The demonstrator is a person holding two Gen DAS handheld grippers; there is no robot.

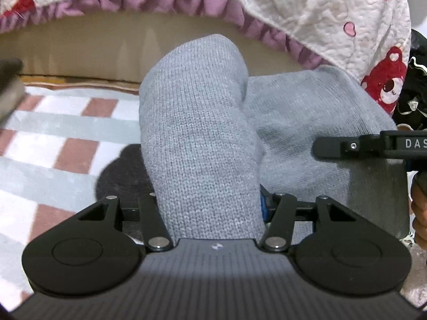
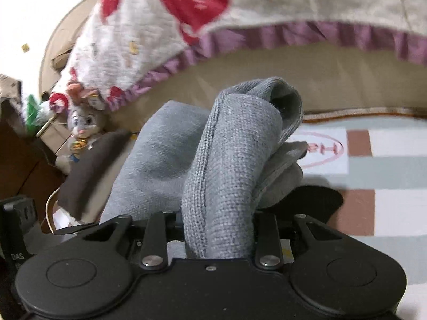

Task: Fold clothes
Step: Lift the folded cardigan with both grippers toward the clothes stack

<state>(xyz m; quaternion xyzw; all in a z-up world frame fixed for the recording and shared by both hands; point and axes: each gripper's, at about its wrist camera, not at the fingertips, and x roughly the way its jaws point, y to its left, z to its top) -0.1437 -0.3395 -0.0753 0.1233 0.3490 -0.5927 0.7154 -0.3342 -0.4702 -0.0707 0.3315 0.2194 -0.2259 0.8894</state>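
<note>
1. The left gripper (image 1: 210, 208) is seen pinched on a bunched fold of the grey knit (image 1: 197, 133), which rises straight ahead from between its jaws.
2. The right gripper (image 2: 217, 229) is likewise clamped on a rolled edge of the knit, with a seam running along its length away from the claw.
3. The knit is held up between both claws over the checked mat (image 1: 61, 138); its long axis runs from one gripper to the other, so neither is judged nearer.
4. "DAS" is read on the right gripper's body in the left view; the red mark on the mat (image 2: 324, 148) cannot be read.
5. Farthest, a bear-print quilt (image 1: 333, 8) is seen.
</note>
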